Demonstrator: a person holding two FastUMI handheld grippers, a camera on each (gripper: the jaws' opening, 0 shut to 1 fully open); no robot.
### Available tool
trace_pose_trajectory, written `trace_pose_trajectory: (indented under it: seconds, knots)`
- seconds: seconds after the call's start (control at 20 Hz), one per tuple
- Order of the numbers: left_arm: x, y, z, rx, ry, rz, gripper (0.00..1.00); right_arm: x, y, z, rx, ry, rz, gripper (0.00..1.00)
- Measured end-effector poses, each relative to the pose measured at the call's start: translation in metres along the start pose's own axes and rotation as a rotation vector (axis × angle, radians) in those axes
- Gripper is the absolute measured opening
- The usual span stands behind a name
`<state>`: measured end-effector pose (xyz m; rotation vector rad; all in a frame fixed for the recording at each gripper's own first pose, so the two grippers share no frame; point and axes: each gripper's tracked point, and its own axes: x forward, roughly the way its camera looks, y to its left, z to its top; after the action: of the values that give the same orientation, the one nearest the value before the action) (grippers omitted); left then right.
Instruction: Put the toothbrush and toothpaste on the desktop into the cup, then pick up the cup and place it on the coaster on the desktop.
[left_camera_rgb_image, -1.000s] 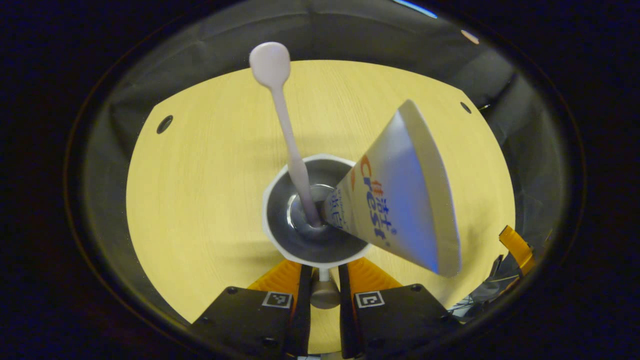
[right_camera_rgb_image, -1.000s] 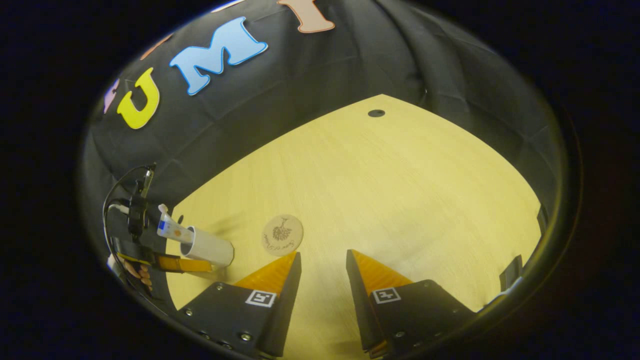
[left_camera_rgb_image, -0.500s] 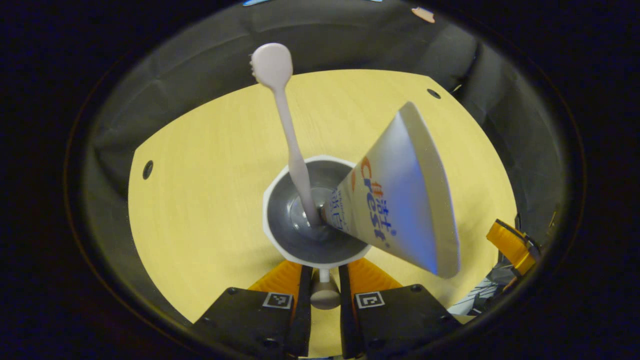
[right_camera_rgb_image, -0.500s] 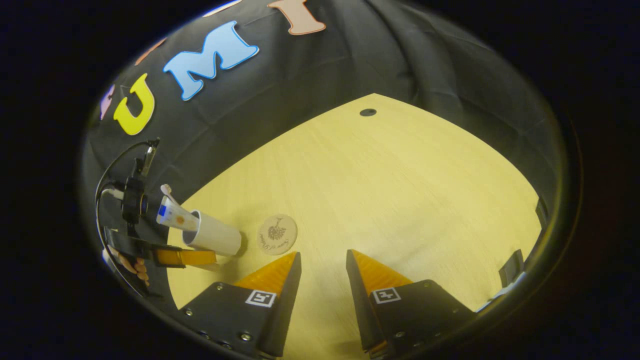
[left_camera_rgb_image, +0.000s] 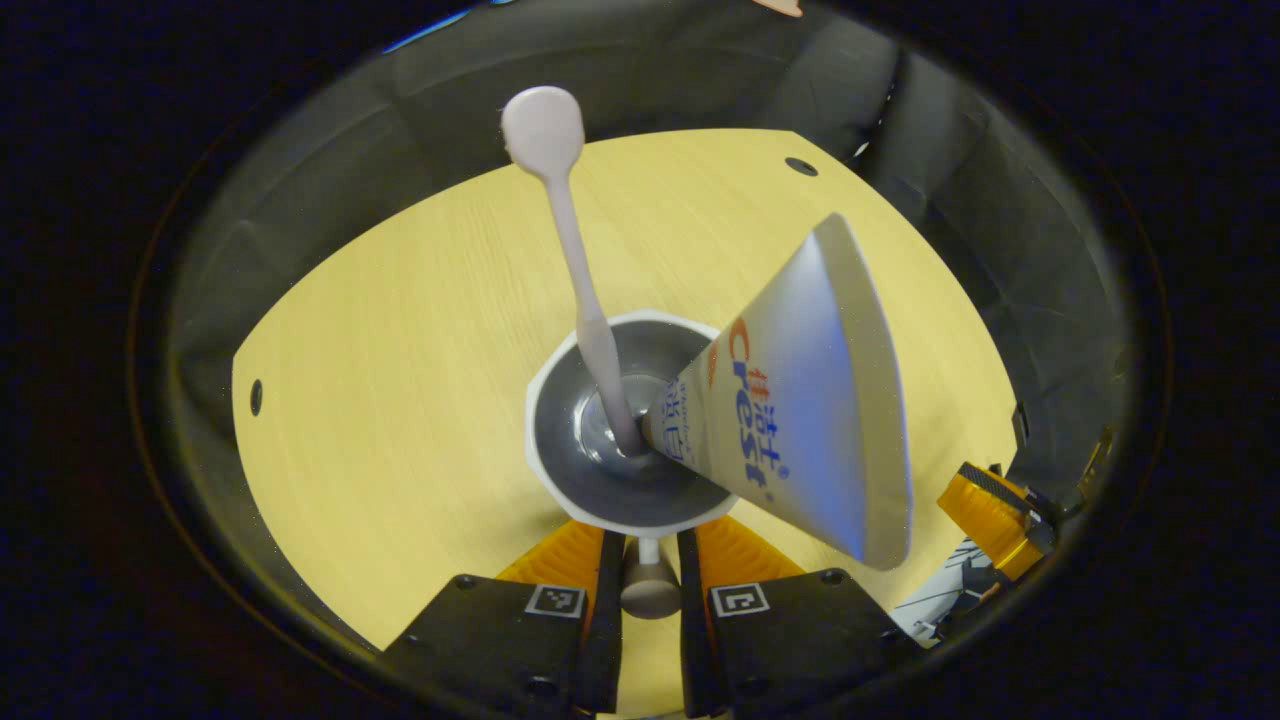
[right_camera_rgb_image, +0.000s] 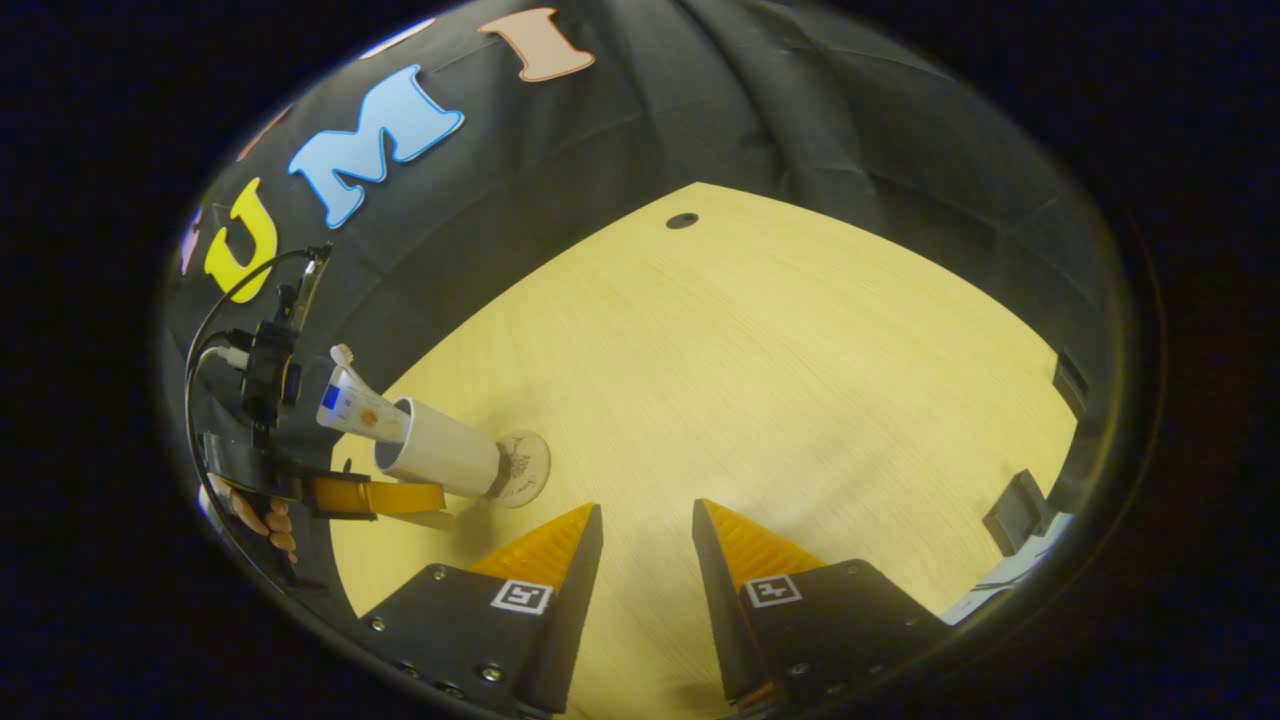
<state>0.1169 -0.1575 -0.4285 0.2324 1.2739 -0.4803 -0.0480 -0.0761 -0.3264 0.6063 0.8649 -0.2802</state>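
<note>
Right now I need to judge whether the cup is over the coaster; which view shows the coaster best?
The right gripper view: the coaster lies on the desktop, partly behind the cup base. In the left gripper view, the cup covers it.

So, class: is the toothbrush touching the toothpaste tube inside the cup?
Cannot tell. In the left gripper view the toothbrush and the toothpaste tube converge at the bottom of the cup, but neither contact nor a gap shows plainly.

White cup (left_camera_rgb_image: 628, 425) with a grey inside; white toothbrush (left_camera_rgb_image: 565, 230); silvery toothpaste (left_camera_rgb_image: 800, 390) with blue and red print; pale yellow wood-grain tabletop (left_camera_rgb_image: 400, 380); beige coaster (right_camera_rgb_image: 525, 468) bearing a dark drawing.
</note>
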Motion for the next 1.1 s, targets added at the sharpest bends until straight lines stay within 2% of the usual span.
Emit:
trace_pose_trajectory:
  seconds: [0.3,0.6,0.65,0.7,0.9,1.0,1.1]
  knots:
    - [0.012,-0.017,0.006,0.014,0.025,-0.005,0.32,-0.006,-0.029,-0.001,0.065,-0.007,-0.046,0.55]
    - [0.02,-0.023,0.007,0.021,0.034,0.006,0.31,-0.006,-0.035,0.001,0.091,-0.009,-0.066,0.55]
    - [0.02,-0.022,0.007,0.023,0.037,0.013,0.27,-0.006,-0.034,0.001,0.089,-0.007,-0.065,0.55]
    - [0.02,-0.023,0.006,0.028,0.038,0.016,0.32,-0.006,-0.034,0.001,0.085,-0.005,-0.063,0.55]
    - [0.018,-0.024,0.011,0.016,0.013,0.024,0.35,-0.004,-0.023,0.003,0.062,0.002,-0.045,0.55]
    - [0.013,-0.025,0.012,0.03,-0.001,0.03,0.32,-0.003,-0.02,0.005,0.048,-0.001,-0.036,0.55]
    - [0.005,-0.025,0.013,0.039,-0.016,0.035,0.37,-0.004,-0.013,0.009,0.033,-0.003,-0.022,0.55]
